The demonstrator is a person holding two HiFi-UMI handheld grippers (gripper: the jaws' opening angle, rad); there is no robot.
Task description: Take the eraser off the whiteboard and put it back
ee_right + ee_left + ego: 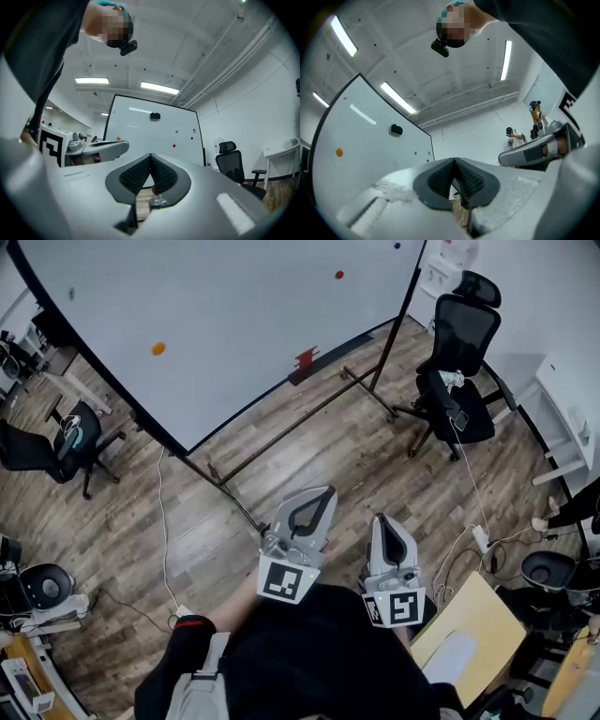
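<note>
The black eraser (396, 130) sticks high on the whiteboard (216, 324); it also shows as the eraser (155, 116) in the right gripper view. The head view does not show it. Both grippers are held side by side over the wood floor, well short of the board and pointing toward it. My left gripper (328, 491) is shut with nothing between its pads, its tips (453, 160) meeting. My right gripper (380, 518) is shut and empty too, tips (150, 154) together. Coloured magnets dot the board, an orange one (158, 349) and a red one (338, 276).
The board's stand has a floor bar (281, 432) and feet reaching toward me. A black office chair (459, 362) stands right of the board, another chair (66, 442) at the left. Cables and a power strip (481, 538) lie on the floor. A wooden desk corner (473, 629) is at my right.
</note>
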